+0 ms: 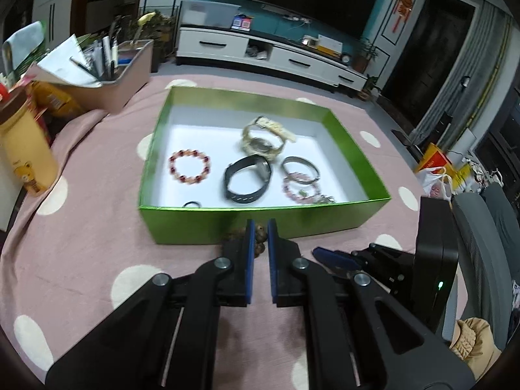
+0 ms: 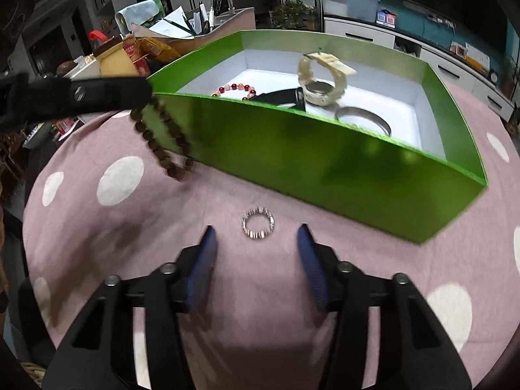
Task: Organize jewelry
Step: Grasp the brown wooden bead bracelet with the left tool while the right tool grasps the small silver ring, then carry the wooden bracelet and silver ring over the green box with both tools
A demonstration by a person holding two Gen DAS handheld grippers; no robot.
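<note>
My left gripper [image 1: 260, 224] is shut on a brown wooden bead bracelet [image 1: 259, 246], just before the front wall of the green box [image 1: 325, 221]. In the right wrist view the brown bracelet [image 2: 150, 141] dangles from the left gripper [image 2: 144, 90] beside the green box's [image 2: 325, 156] near corner. My right gripper [image 2: 256, 227] is open low over the cloth, with a small silver beaded ring [image 2: 258, 223] lying between its fingertips, untouched. Inside the box lie a cream watch [image 1: 263, 139], a black band [image 1: 247, 178], a red bead bracelet [image 1: 189, 170] and a silver bangle [image 1: 300, 169].
A pink polka-dot cloth [image 1: 97, 227] covers the round table. At back left stand a pink organizer with pens [image 1: 130, 74] and a yellow cup [image 1: 26, 149]. A grey chair [image 1: 481, 227] is past the right edge. One blue finger [image 1: 334, 259] of the right gripper shows at right.
</note>
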